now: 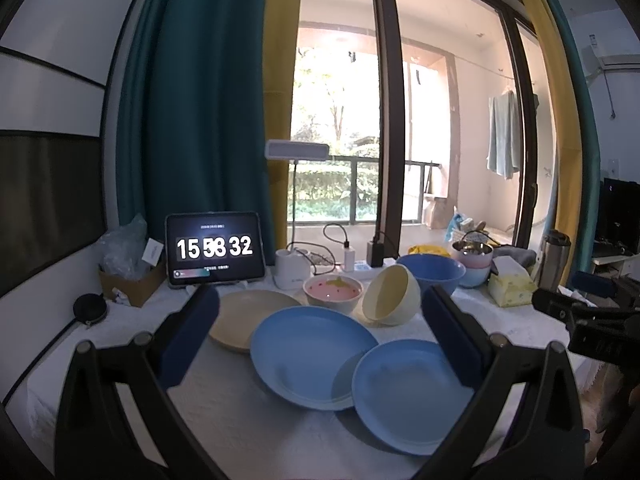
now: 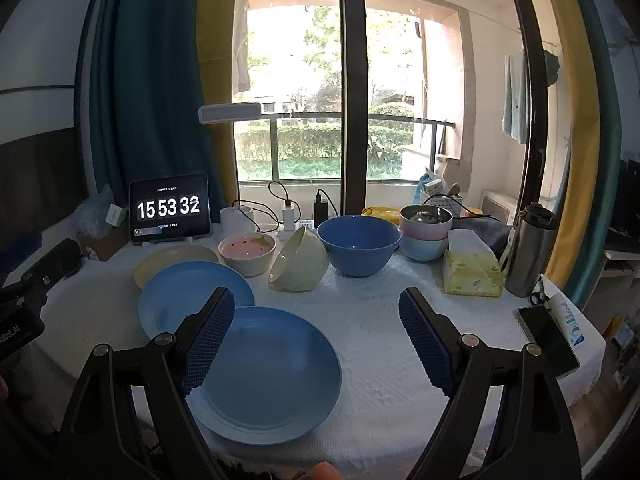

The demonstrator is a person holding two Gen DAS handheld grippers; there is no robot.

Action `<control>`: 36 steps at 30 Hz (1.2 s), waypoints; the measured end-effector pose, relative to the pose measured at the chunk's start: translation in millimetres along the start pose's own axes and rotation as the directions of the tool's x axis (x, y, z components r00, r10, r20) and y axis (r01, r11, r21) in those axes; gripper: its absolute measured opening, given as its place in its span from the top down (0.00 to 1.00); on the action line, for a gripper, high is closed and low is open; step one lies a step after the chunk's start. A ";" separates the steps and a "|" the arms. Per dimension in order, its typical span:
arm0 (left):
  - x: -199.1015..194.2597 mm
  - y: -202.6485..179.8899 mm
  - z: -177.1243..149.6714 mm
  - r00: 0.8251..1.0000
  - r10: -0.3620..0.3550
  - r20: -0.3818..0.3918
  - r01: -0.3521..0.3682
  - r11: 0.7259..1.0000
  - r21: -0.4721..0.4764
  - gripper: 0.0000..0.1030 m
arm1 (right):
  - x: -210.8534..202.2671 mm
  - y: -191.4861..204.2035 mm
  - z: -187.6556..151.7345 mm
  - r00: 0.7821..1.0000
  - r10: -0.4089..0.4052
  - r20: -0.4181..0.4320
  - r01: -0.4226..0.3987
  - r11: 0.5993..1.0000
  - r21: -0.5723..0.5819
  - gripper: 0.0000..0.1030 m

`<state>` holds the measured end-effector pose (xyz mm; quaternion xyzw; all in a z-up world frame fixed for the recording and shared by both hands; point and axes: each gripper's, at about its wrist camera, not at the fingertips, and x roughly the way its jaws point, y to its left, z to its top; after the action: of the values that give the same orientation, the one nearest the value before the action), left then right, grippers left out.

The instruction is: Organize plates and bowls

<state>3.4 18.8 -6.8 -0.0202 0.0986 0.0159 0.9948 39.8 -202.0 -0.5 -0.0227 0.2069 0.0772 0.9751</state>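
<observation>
Both grippers hover empty over a table of plates and bowls.
Left gripper and right gripper stand wide open; a cream bowl lies tipped.

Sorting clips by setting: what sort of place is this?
Probably a home, a room opening onto a balcony: curtains beside glass doors, laundry hung outside, and a table with plates, bowls and a tissue pack.

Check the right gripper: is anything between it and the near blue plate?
Nothing visible. The right gripper is open above the near blue plate, left finger over its rim, with only bare tablecloth alongside.
</observation>
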 end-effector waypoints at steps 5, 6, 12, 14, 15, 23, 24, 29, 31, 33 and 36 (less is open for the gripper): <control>0.5 0.5 -0.1 1.000 0.005 0.000 -0.005 1.000 -0.001 0.01 | 1.2 0.4 -0.8 1.000 0.008 -0.013 -0.008 1.000 -0.002 0.16; 0.9 1.2 -0.4 1.000 0.006 -0.001 -0.006 1.000 -0.002 0.01 | 0.9 0.4 -0.8 1.000 0.009 -0.012 -0.009 1.000 -0.002 0.16; 2.4 2.7 -3.5 1.000 -0.002 -0.011 0.002 1.000 -0.014 0.01 | 0.4 1.0 -0.6 1.000 0.009 -0.010 -0.009 1.000 0.000 0.16; 3.1 4.2 -4.4 1.000 -0.002 -0.014 0.002 1.000 -0.023 0.01 | 0.2 1.0 -0.7 1.000 0.010 -0.009 -0.010 1.000 -0.001 0.16; 3.3 4.6 -4.7 1.000 -0.003 -0.017 0.002 1.000 -0.024 0.01 | 0.2 1.6 -0.7 1.000 0.011 -0.009 -0.011 1.000 -0.002 0.16; 4.3 3.4 -6.3 1.000 -0.002 -0.026 0.001 0.999 -0.033 0.01 | 1.4 4.0 0.1 1.000 0.010 -0.012 -0.010 1.000 0.003 0.16; 4.4 3.9 -6.6 1.000 -0.001 -0.023 0.000 0.999 -0.033 0.01 | 1.3 4.1 0.2 1.000 0.010 -0.011 -0.010 1.000 0.001 0.16; 6.0 4.5 -9.7 1.000 0.002 -0.026 -0.003 0.999 -0.040 0.01 | 3.4 4.6 -1.6 1.000 0.011 -0.013 -0.011 1.000 -0.005 0.16; 6.4 2.6 -11.1 1.000 0.000 -0.029 -0.001 0.999 -0.035 0.01 | 4.2 3.2 -2.5 1.000 0.012 -0.015 -0.012 1.000 -0.004 0.16; 5.5 1.5 -12.1 0.999 -0.002 -0.034 0.001 1.000 -0.031 0.01 | 4.9 2.4 -2.8 1.000 0.015 -0.017 -0.015 1.000 -0.001 0.16; 8.9 -1.4 -14.3 0.999 -0.006 -0.050 0.005 1.000 -0.020 0.01 | 7.7 2.9 -4.6 1.000 0.019 -0.024 -0.019 1.000 0.000 0.16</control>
<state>9.4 17.0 -22.5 -0.0309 0.1235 0.0136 0.9918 44.4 -198.4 -7.9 -0.0217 0.2190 0.0860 0.9717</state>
